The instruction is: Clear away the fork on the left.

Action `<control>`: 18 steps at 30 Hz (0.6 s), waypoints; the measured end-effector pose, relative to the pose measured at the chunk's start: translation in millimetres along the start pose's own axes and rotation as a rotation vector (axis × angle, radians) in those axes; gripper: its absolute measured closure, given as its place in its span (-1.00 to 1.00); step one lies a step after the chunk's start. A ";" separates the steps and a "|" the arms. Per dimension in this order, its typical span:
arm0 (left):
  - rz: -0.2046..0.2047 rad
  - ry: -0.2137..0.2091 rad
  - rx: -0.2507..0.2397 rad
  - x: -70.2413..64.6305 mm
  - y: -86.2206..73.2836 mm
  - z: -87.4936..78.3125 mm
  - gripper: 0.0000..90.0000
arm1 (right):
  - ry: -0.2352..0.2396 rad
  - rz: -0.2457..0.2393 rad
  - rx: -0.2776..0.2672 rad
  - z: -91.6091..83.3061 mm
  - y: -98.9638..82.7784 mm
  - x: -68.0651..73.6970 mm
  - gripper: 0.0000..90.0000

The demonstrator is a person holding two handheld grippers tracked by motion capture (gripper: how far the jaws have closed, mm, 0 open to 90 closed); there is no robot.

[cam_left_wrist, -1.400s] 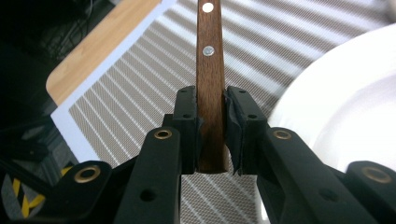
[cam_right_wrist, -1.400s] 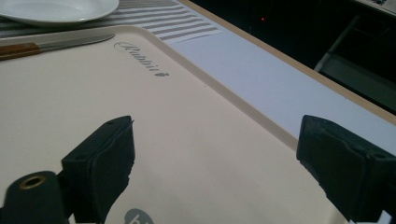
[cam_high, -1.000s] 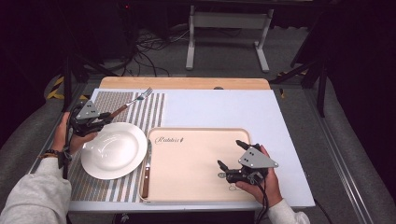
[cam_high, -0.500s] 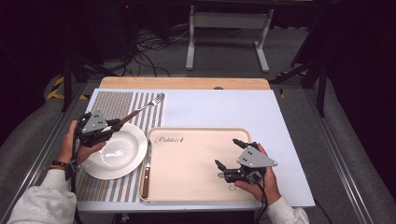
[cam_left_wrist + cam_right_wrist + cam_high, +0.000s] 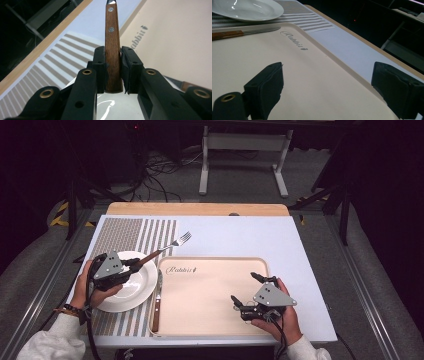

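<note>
The left gripper [image 5: 134, 264] is held by the left hand [image 5: 92, 285] over the near-left part of the desk [image 5: 240, 232], above the white plate [image 5: 137, 290], and is pointed to the right and slightly away. Its fingers [image 5: 100, 66] are seen pinching the wooden handle of the fork [image 5: 167, 246] near the handle's end, one pad pressed on each side. The fork is carried clear of the desk, slanting up and to the right, with its tines lying beyond the far-left corner of the tray [image 5: 210, 327], over the edge of the striped mat [image 5: 127, 232].

The right gripper [image 5: 247, 290] is held by the right hand [image 5: 282, 317] over the near-right part of the tray, with its tips pointed to the left. Its fingers [image 5: 268, 82] are spread wide, and nothing is enclosed between them; the bare tray surface is seen below.

A knife [image 5: 157, 302] with a wooden handle is laid along the left rim of the tray, just beside the plate, with its blade pointed away.
</note>
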State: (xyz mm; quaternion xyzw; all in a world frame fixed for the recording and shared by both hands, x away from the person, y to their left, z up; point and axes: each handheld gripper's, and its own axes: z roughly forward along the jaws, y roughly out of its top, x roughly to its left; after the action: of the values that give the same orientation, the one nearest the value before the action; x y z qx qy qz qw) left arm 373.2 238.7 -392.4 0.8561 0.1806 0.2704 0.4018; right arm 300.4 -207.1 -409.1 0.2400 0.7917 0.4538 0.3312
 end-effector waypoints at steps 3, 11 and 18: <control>0.019 -0.021 -0.010 -7.3 3.5 1.0 0.68 | -0.013 0.014 -0.008 -4.3 0.3 -2.6 -0.74; 0.061 -0.042 -0.006 -16.4 9.7 4.1 0.68 | -0.020 0.019 0.004 -5.0 -2.7 -4.6 -0.75; 0.075 -0.104 0.032 -33.5 14.7 22.8 0.68 | -0.020 0.011 0.016 -4.9 -4.9 -3.6 -0.75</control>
State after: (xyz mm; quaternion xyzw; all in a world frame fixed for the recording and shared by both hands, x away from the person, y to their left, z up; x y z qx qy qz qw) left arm 362.0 198.6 -403.6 0.8814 0.1319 0.2375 0.3864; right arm 298.8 -214.6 -410.5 0.2515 0.7906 0.4467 0.3349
